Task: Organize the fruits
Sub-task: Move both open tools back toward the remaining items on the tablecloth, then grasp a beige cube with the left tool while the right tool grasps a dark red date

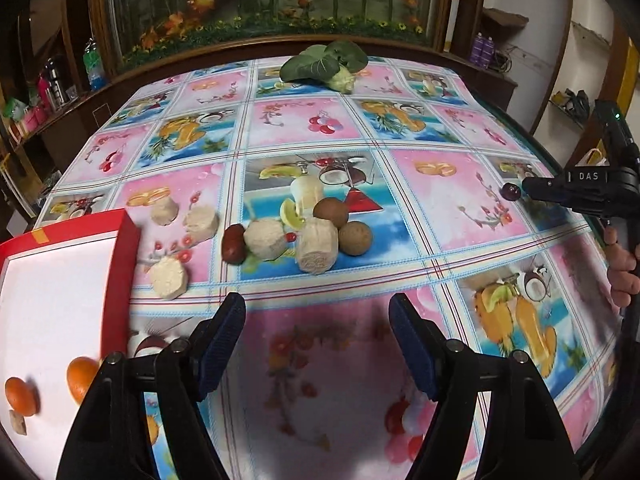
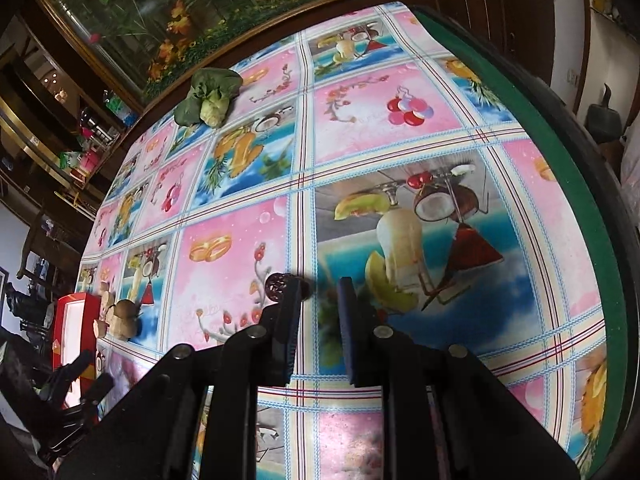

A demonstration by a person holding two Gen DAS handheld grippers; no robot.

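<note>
My left gripper [image 1: 316,320] hangs open over the tablecloth with nothing between its fingers. Just beyond it lie several pale cylinder pieces [image 1: 264,239], two brown round fruits [image 1: 330,212] and a dark red date [image 1: 234,244]. At the left stands a red tray [image 1: 120,280] with a white floor, and two oranges [image 1: 20,396] rest in it. My right gripper [image 2: 320,284] is shut, its pads narrowly apart and empty. A small dark purple fruit [image 2: 278,286] lies on the cloth against the tip of its left finger. The left wrist view shows this fruit [image 1: 511,191] at the right gripper's [image 1: 528,190] tip.
A leafy green vegetable [image 1: 324,64] lies at the table's far edge. The green table rim [image 2: 580,216] curves close on the right. A wooden cabinet with artificial flowers [image 1: 260,12] stands behind the table. A person's hand [image 1: 622,264] grips the right tool.
</note>
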